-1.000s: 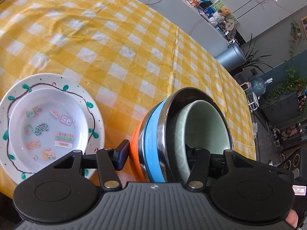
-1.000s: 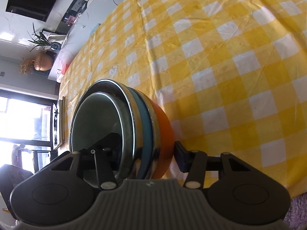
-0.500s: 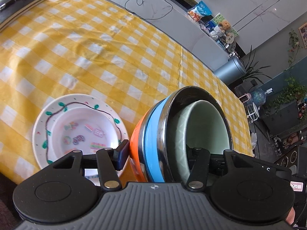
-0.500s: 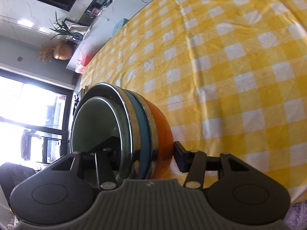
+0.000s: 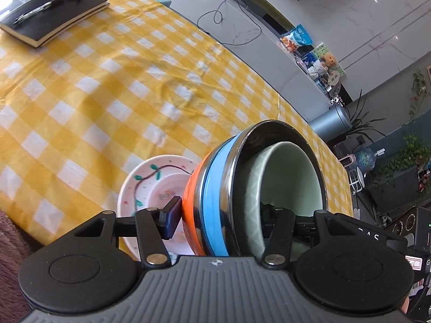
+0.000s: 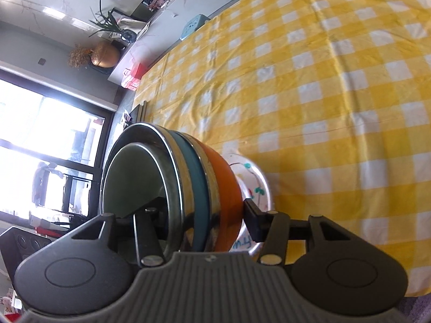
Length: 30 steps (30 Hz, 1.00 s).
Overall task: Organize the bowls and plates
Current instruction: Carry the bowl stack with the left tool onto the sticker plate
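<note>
Two hand-held tools carry a nested stack of bowls (image 5: 215,202) on edge above a decorated plate (image 5: 150,185) near the front edge of a table draped in a yellow-and-white checked tablecloth (image 5: 121,86). The left tool (image 5: 218,220) is closed across the stack's wall, one finger against the orange outer bowl (image 5: 192,202) and the other inside the pale green ceramic bowl (image 5: 285,183). The right tool (image 6: 202,215) clamps the same stack from the opposite side in the same fashion, with a finger on the orange shell and its partner down inside the green bowl. Between those two sit a blue-banded bowl (image 5: 212,196) and a steel-rimmed bowl (image 5: 237,167).

The stack looks stiff and fairly heavy for a pinch grip. Its polished steel and glazed ceramic are likely slippery, and the inner bowl and the plate would probably chip if knocked. Pinching through the rim wall on two opposite sides, as both tools do, seems the soundest hold, since it keeps the nested bowls from sliding apart.

The cloth shows soft wrinkles and should cushion a set-down. A black notebook (image 5: 54,13) with a pen lies at the table's far corner, well apart. Beyond are a marble-look wall with a low counter, potted plants and a bright window.
</note>
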Tool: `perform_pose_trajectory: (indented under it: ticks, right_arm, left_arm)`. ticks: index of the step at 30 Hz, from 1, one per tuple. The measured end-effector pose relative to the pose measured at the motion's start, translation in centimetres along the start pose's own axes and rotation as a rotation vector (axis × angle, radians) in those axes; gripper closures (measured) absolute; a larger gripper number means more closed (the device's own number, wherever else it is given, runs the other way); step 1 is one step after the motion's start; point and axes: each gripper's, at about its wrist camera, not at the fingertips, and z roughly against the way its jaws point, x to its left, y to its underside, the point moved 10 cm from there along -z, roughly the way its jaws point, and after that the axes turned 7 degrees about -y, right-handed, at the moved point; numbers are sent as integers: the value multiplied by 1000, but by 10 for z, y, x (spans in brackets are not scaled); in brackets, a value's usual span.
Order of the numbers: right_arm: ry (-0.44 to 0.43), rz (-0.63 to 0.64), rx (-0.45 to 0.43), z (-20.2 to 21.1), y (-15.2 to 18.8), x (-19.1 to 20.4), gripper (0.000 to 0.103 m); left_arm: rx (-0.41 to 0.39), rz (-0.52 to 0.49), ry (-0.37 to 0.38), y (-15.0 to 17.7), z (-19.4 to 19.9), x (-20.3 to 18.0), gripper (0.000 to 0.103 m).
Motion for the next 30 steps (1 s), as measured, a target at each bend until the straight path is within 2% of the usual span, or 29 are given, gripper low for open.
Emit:
perform_pose_trajectory:
  ticks: [8,18,24,30]
  right_arm:
    - [18,22,44,-26,3,5,53]
    - [52,5,51,-33,0,-11,53]
    - [53,5,75,-44,3,-12,53]
    - [56,27,70,-47,1,-11,53]
  left_arm:
    - [20,48,7,-1,-8,25,43]
    - [57,64,12,1,-26,30,44]
    - [57,65,-16,1,-30,38,45]
    - [38,39,-12,-1,-30,36,46]
